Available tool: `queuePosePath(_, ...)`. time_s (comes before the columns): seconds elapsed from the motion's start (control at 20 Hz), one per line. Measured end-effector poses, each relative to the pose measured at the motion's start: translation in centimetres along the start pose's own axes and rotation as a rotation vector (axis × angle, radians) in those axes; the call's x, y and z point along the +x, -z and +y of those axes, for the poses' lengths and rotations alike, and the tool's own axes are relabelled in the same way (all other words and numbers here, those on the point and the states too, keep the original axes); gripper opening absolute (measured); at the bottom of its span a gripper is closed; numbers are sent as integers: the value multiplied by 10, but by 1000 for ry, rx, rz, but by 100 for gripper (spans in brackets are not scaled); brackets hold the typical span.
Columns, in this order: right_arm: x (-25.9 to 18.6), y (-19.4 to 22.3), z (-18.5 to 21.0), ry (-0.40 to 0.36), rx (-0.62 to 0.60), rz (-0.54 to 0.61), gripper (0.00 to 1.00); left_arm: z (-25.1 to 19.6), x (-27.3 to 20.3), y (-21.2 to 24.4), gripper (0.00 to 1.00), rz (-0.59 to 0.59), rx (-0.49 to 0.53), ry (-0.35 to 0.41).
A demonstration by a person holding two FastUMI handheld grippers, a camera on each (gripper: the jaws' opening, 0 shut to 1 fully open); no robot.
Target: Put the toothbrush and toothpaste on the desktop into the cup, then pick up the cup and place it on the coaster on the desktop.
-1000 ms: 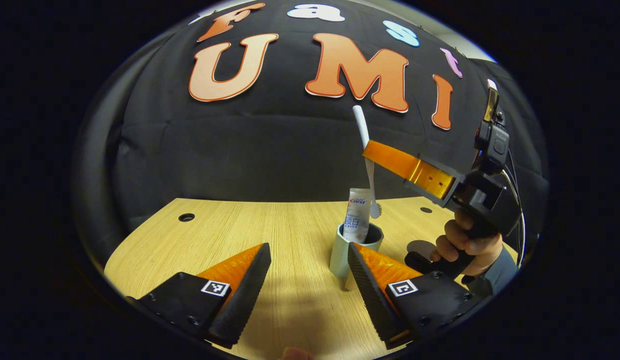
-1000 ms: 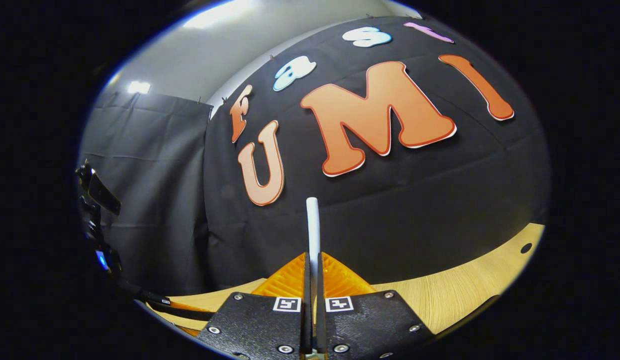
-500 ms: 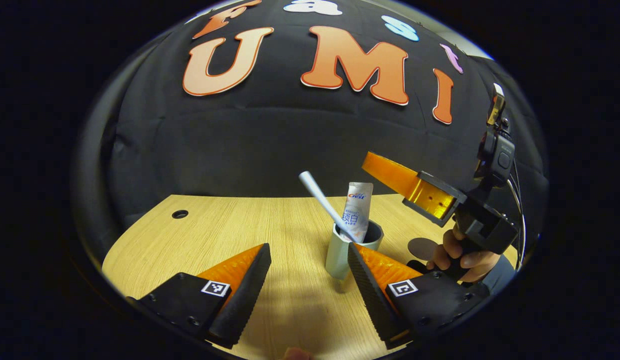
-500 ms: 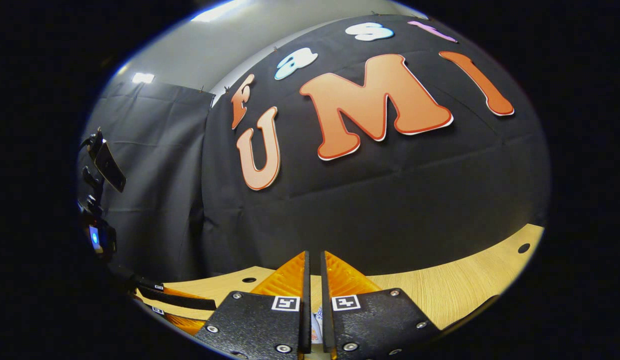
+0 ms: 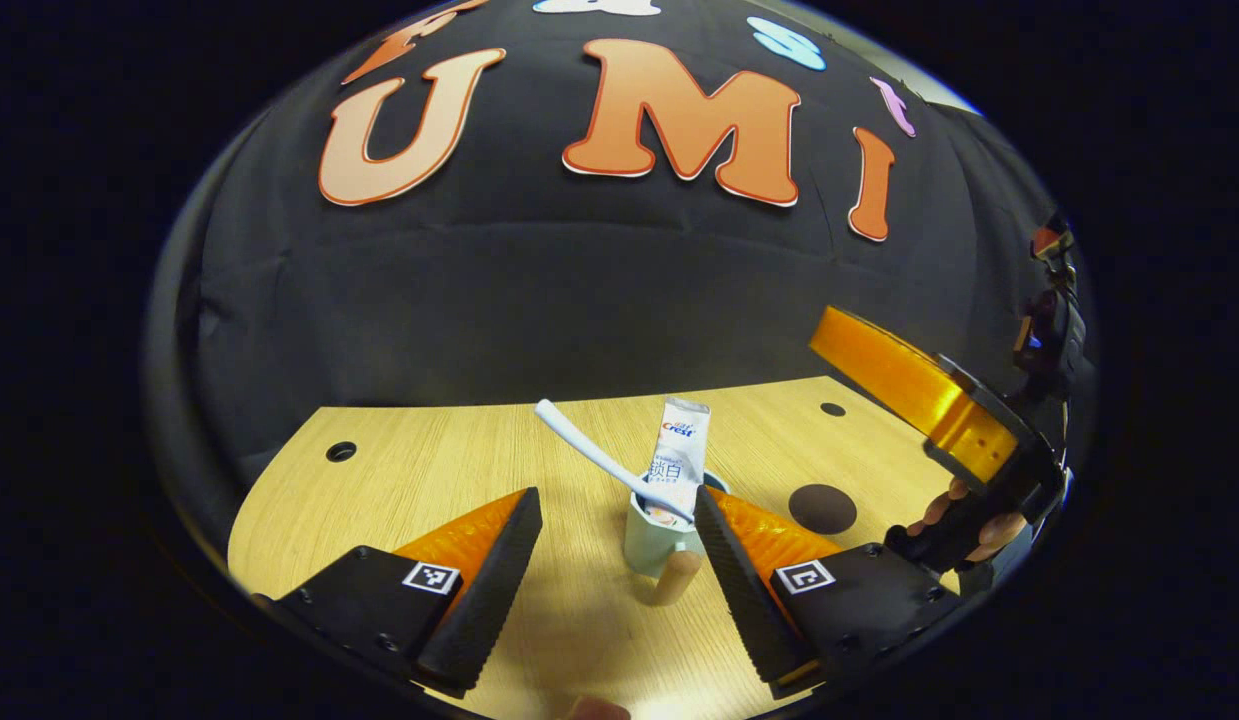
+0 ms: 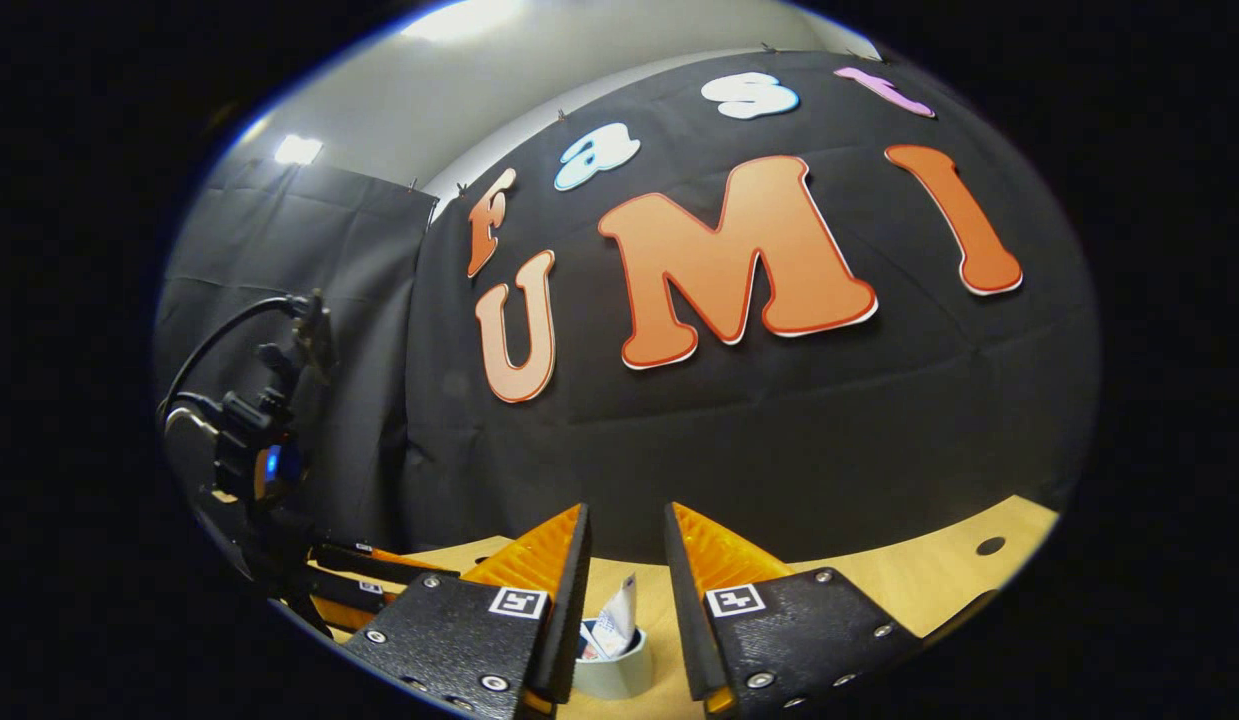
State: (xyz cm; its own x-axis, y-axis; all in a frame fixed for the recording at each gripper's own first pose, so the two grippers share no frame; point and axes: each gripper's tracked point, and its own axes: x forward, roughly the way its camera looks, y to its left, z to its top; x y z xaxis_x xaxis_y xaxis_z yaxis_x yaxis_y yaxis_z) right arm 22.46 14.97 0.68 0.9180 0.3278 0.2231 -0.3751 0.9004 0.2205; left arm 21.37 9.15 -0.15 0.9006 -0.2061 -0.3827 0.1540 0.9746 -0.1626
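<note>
Toothbrush point(image 5: 597, 458) and toothpaste point(image 5: 678, 462) both stand in the cup point(image 5: 655, 537) now, so by my reckoning the first half of the job is done. Starting from the left gripper point(image 5: 619, 560): its fingers are spread wide and hold nothing, and the cup sits just ahead of them, close against the inner edge of one finger; whether it touches I cannot tell. The brush handle leans out over the rim toward the desk's left edge, and the tube stands nearly upright. Farther out, the right gripper point(image 5: 914, 385) hangs above the desk point(image 5: 429, 470) near its right edge, held by a hand point(image 5: 964, 515). In the right gripper view its fingers are parted and empty, with the cup point(image 6: 611, 668) low between them. The coaster point(image 5: 822, 508) lies bare, a dark disc beside the cup toward the right edge. What remains, I judge, is gripping the cup and setting it on that coaster.
</note>
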Motion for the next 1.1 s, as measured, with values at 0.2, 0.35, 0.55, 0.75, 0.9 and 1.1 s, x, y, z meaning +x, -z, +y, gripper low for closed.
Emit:
queuePosePath(0.2, -27, -7, -11, 13, -51, 39, 66, -10, 1, -16, 99, 61, 34, 3)
queuePosePath(0.35, -51, -19, -18, 17, -80, 36, 76, -23, 2, -30, 99, 115, 108, 19)
queuePosePath(0.55, -76, -35, -30, 38, -102, 6, 83, -39, 10, -21, 99, 219, 153, 90)
queuePosePath(0.75, -103, -47, -50, 69, -124, -11, 83, -48, 22, 3, 99, 355, 161, 128)
queuePosePath(0.9, -123, -55, -67, 100, -145, -21, 84, -53, 36, 26, 99, 463, 165, 138)
queuePosePath(1.1, -139, -63, -80, 120, -166, -35, 84, -55, 39, 29, 100, 556, 227, 118)
